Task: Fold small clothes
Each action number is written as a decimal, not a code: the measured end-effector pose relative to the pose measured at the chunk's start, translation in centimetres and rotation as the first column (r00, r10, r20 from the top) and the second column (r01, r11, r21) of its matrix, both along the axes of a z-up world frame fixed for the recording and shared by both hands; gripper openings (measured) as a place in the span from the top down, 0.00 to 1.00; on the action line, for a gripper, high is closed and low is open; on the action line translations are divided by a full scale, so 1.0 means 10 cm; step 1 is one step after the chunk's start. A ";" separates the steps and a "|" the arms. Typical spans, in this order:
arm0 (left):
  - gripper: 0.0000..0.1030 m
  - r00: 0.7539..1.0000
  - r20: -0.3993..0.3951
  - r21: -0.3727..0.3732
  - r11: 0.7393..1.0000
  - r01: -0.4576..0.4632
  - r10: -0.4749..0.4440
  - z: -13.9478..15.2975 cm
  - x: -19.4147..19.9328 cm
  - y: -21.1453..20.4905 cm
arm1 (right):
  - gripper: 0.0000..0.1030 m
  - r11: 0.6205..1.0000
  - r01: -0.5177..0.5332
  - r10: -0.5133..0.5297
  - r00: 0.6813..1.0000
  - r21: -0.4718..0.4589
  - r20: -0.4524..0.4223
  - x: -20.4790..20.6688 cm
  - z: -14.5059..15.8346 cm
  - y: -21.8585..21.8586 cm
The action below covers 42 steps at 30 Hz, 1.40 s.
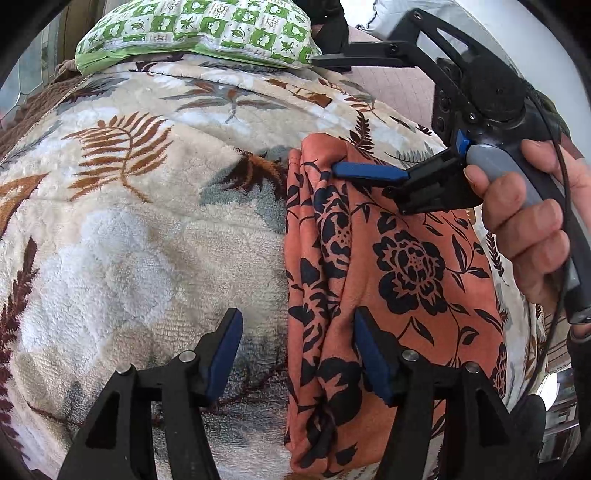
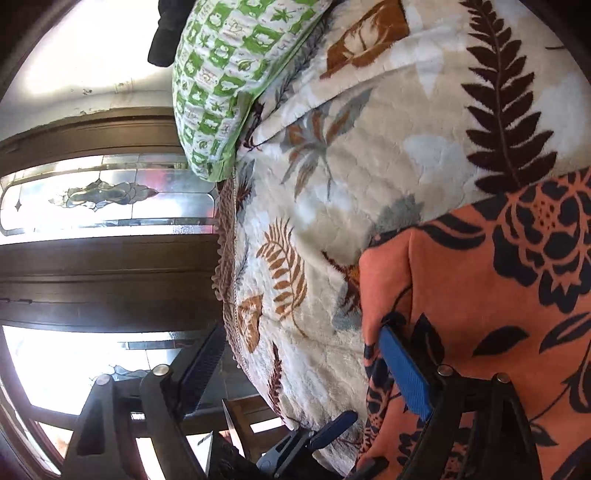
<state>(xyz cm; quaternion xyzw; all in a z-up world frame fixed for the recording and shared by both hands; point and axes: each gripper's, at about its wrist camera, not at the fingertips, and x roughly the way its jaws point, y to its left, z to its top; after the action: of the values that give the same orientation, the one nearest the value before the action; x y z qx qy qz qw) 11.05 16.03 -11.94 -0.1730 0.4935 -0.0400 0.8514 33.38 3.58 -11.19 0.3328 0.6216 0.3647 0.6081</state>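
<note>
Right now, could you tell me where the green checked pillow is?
The green checked pillow lies at the far end of the leaf-patterned blanket, top left in the left wrist view, well beyond the orange floral garment.

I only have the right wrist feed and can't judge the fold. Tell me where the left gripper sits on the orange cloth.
Observer: The left gripper is open and straddles the bunched left edge of the orange floral cloth, with one finger over the cloth and the other over the blanket.
Operator: Now report how the right gripper looks from outside.
Observer: The right gripper is wide open. Its lower finger lies on the cloth's far corner, and the upper one is raised near the green pillow.
</note>
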 end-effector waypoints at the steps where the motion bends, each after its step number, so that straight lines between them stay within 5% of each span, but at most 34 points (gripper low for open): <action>1: 0.36 1.000 -0.001 -0.005 1.000 -0.002 0.002 0.00 0.00 0.01 | 0.15 1.000 0.023 -0.023 1.000 0.009 0.017 0.01 0.02 -0.05; 5: 0.36 1.000 0.000 -0.007 1.000 -0.007 0.007 -0.02 -0.01 0.02 | 0.15 0.996 0.040 -0.048 0.993 0.076 0.105 -0.12 0.32 -0.44; 10: 0.36 1.000 0.005 -0.007 1.000 -0.009 0.009 -0.01 -0.03 0.02 | 0.15 0.997 0.075 -0.076 0.973 0.011 0.219 -0.59 0.60 -1.36; 18: 0.37 0.999 0.008 0.046 0.998 -0.051 0.051 0.27 -0.18 -0.06 | 0.15 0.987 0.160 -0.161 0.971 0.019 0.177 -1.70 0.12 -2.43; 23: 0.37 0.999 0.025 0.102 0.994 -0.043 0.040 0.47 -0.23 -0.21 | 0.15 0.981 0.190 -0.192 0.976 0.030 0.100 -1.99 -0.27 -2.55; 32: 0.37 0.999 0.044 0.161 0.987 -0.011 0.004 0.63 -0.16 -0.49 | 0.15 0.958 0.286 -0.287 0.954 0.033 0.084 -1.81 -0.37 -2.62; 38: 0.37 0.999 0.033 0.143 0.990 0.003 -0.008 0.48 0.03 -0.65 | 0.15 0.946 0.324 -0.321 0.943 -0.014 0.092 -1.58 -0.42 -2.57; 42: 0.36 0.999 -0.049 0.212 0.977 0.026 -0.016 0.13 0.20 -0.73 | 0.19 0.964 0.261 -0.253 0.958 -0.048 0.135 -1.43 -0.35 -2.34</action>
<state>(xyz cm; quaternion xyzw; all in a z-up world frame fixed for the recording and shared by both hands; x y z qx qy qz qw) 13.05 8.78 -10.66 -0.0766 0.5166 0.0081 0.8527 19.10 -19.79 -14.69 0.3668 0.5446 0.2824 0.6994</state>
